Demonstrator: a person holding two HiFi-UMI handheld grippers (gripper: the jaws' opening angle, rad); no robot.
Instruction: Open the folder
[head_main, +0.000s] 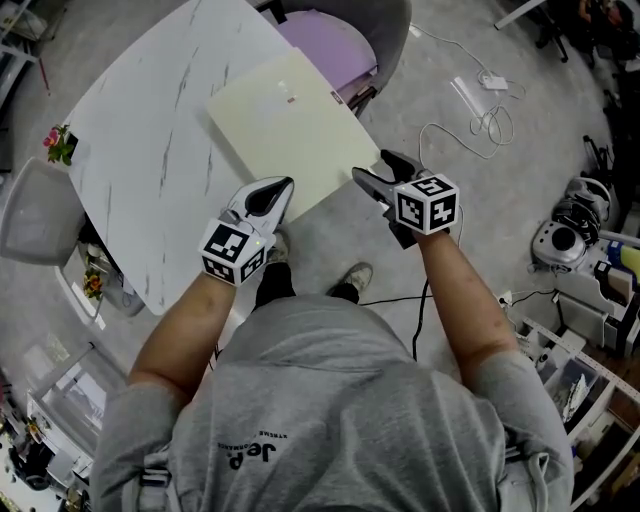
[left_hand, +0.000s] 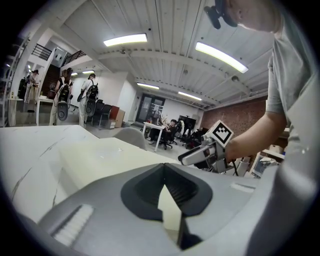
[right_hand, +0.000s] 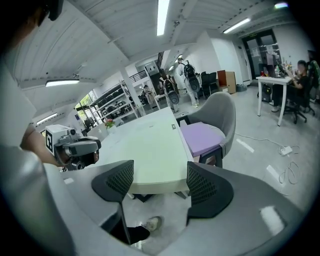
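A pale cream folder (head_main: 290, 125) lies closed on the white marble table (head_main: 150, 150), its near corner hanging over the table's edge. My left gripper (head_main: 280, 190) is shut with nothing in it, its tip at the folder's near edge; whether it touches I cannot tell. In the left gripper view the folder (left_hand: 100, 157) spreads out just ahead of the closed jaws (left_hand: 164, 182). My right gripper (head_main: 385, 172) is open and empty, beside the folder's right corner and over the floor. In the right gripper view the folder (right_hand: 150, 150) lies beyond the wide-apart jaws (right_hand: 161, 185).
A chair with a purple seat (head_main: 335, 40) stands at the table's far side, and a grey chair (head_main: 35, 210) at its left. A small flower pot (head_main: 60, 143) sits at the table's left edge. Cables (head_main: 480, 115) lie on the floor to the right, equipment (head_main: 570, 235) further right.
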